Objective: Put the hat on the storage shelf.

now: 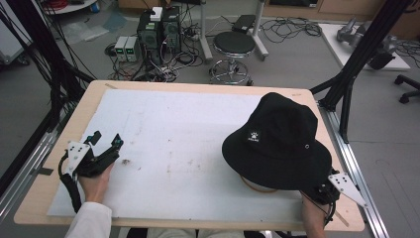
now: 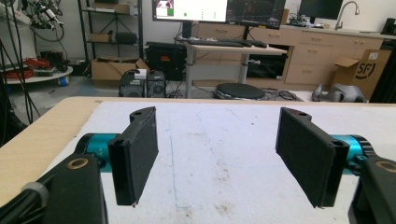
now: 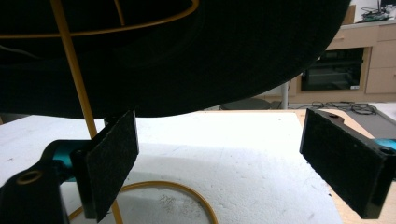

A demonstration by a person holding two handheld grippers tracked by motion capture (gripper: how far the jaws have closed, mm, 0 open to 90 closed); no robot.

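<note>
1. A lab room with computers, cables and a stool (image 1: 234,43) is lying beyond the surface (image 1: 44,188), a wooden top covered by a white foam sheet (image 1: 173,148).
2. A black hat (image 1: 277,144) is sitting on a yellow wire stand (image 3: 74,70) at the right of the sheet; the stand's ring base (image 3: 187,191) is resting on the foam under the brim.
3. The right gripper (image 3: 219,163) is waiting at the near right corner, just below the brim and beside the stand. Its jaws are standing wide apart with nothing between them, the brim hanging above them.
4. The left gripper (image 1: 106,141) is resting at the left edge, well apart from the hat, jaws spread and empty, facing bare foam.
5. The step in hand looks like the approach to the hat: the right gripper is lining up under the brim and no grip is made yet.
6. The next move probably calls for tipping the right jaws up so the brim edge slips between them, then closing on the cloth and not on the wire. Lifting straight up should clear the stand; a sideways pull may tip it.
</note>
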